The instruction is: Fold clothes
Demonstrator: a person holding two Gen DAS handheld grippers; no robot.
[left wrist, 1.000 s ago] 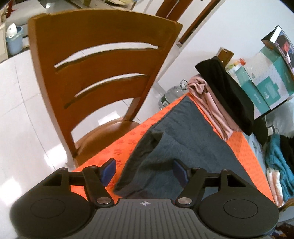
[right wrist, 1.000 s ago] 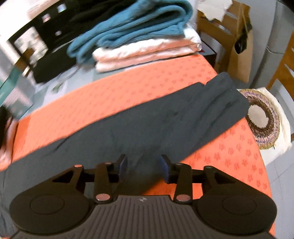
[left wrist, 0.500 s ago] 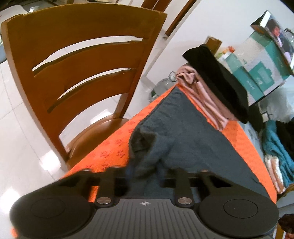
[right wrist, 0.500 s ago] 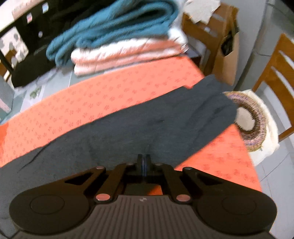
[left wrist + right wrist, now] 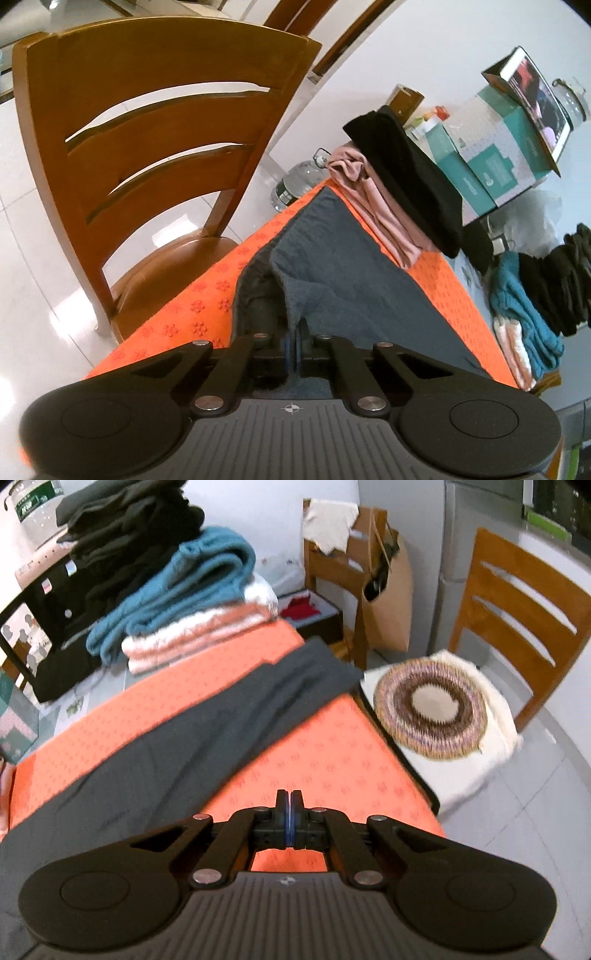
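A dark grey garment lies stretched along the orange patterned tablecloth. My left gripper is shut on the garment's near edge, which bunches up and lifts in front of the jaws. In the right wrist view the same garment runs diagonally across the cloth. My right gripper is shut, with the jaws pressed together above bare orange cloth; no fabric shows between them.
A wooden chair stands close at the table's left. Pink and black clothes are piled at the far end, beside boxes. A stack of folded clothes sits at the back. A chair with a round woven cushion stands right.
Both grippers went from open to shut. The left closed on the garment's edge and raised it. The right closed at the garment's edge, then moved off it over bare cloth.
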